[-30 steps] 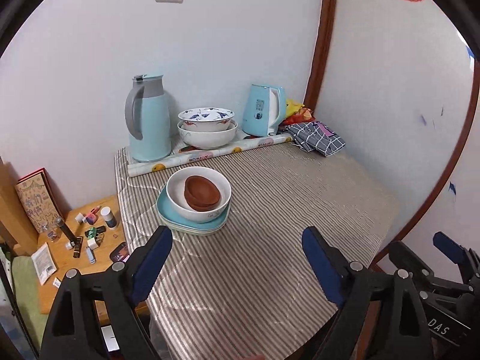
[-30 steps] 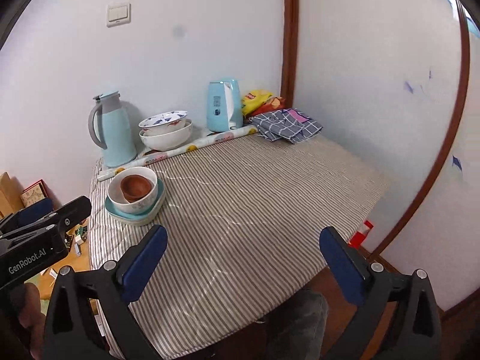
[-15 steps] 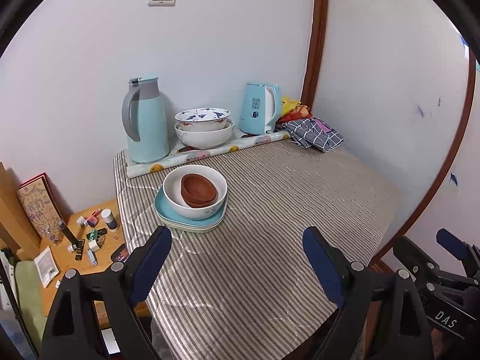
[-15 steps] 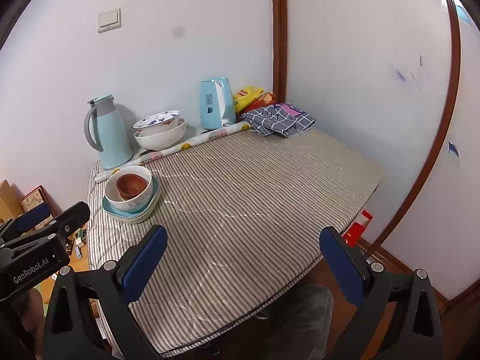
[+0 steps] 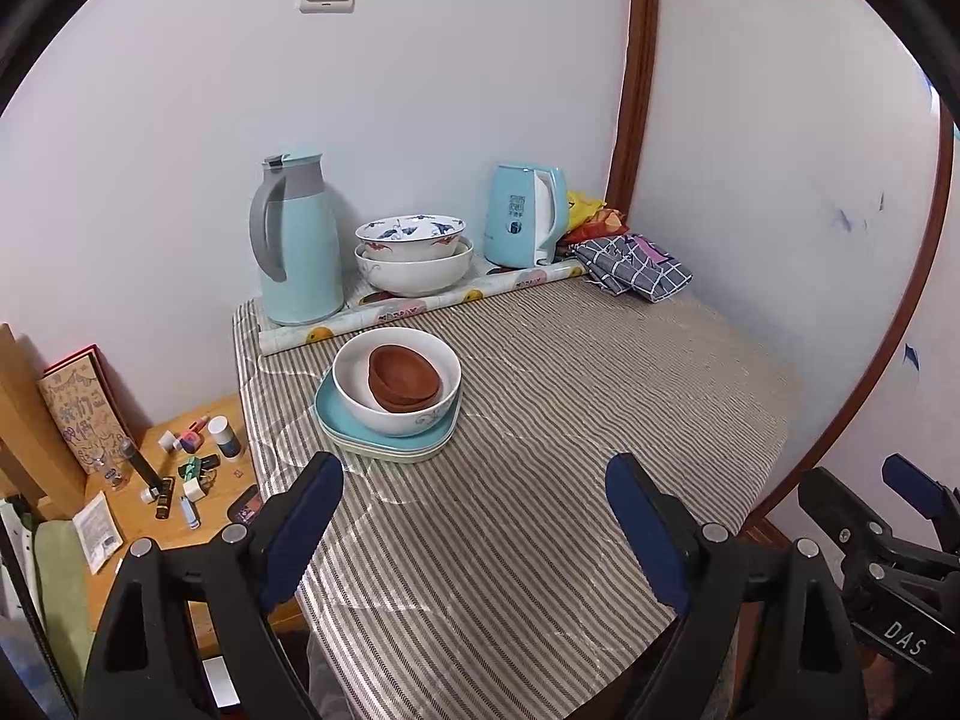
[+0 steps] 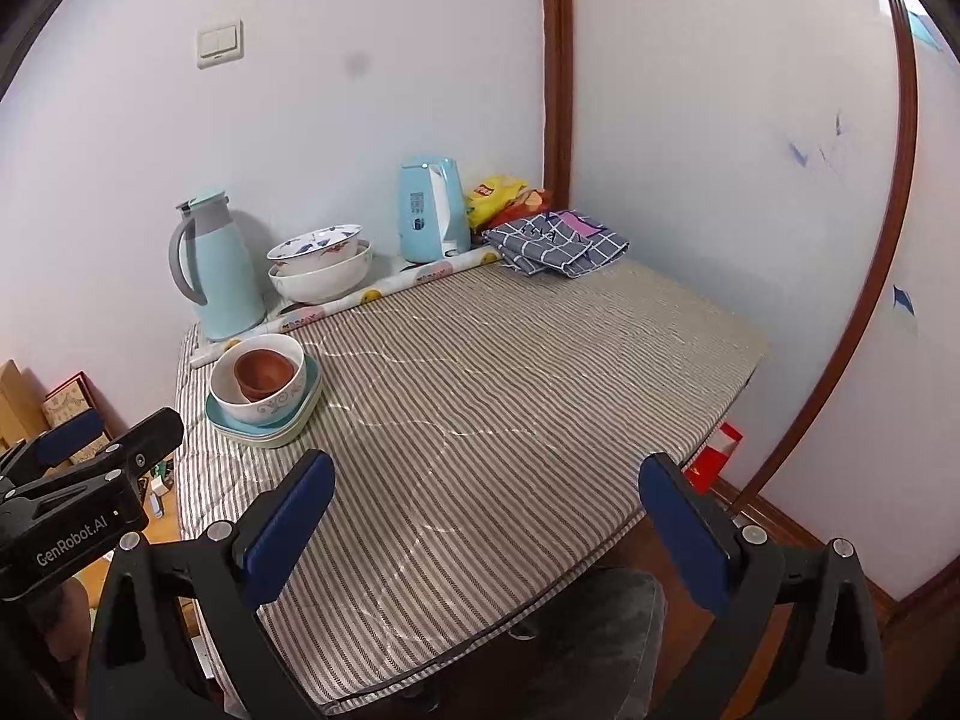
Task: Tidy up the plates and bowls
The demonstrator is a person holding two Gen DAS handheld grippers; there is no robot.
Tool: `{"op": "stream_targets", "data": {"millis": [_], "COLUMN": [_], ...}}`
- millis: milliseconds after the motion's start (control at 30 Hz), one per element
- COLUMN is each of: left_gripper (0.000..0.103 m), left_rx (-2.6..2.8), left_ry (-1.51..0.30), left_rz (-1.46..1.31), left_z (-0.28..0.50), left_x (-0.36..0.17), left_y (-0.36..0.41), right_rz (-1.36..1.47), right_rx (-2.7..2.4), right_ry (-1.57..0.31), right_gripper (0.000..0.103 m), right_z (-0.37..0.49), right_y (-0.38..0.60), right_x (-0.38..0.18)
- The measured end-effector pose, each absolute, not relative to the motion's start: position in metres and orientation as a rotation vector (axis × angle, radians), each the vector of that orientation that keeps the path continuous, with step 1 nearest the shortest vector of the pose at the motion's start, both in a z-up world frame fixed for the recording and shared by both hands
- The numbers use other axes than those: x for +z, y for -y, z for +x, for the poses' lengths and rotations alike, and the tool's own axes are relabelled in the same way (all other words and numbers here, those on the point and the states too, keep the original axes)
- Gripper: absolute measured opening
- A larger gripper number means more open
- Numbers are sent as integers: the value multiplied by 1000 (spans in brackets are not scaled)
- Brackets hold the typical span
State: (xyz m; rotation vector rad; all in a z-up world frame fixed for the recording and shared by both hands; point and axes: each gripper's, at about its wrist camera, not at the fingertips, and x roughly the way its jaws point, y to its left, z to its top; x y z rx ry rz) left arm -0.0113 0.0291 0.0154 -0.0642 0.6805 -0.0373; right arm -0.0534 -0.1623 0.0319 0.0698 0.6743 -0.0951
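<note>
Terracotta bowls point(image 5: 403, 381) nest in a glossy white bowl point(image 5: 396, 381) on square plates point(image 5: 384, 441); both tongs point(image 5: 474, 516) point(image 6: 486, 510) spread, empty.

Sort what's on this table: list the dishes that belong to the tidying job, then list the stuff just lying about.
Job:
brown bowls
white bowl
teal plates
two patterned bowls

Lying about:
thermos jug
kettle
checked cloth
snack bags
rolled mat
</note>
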Motion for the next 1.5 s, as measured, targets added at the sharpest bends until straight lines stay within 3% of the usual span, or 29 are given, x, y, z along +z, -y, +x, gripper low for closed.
{"op": "stream_targets", "data": {"millis": [1500], "left_gripper": [89], "left_rx": [-37], "left_ry": [-668], "left_rz": [-71], "left_z": [-17], "left_x": [21], "left_y": [-29], "right_rz": [67], "right_rx": [-78], "right_ry": [-667], "right_gripper": [100], "right_z": [-61], "right_y": [157], "right_x": [37]}}
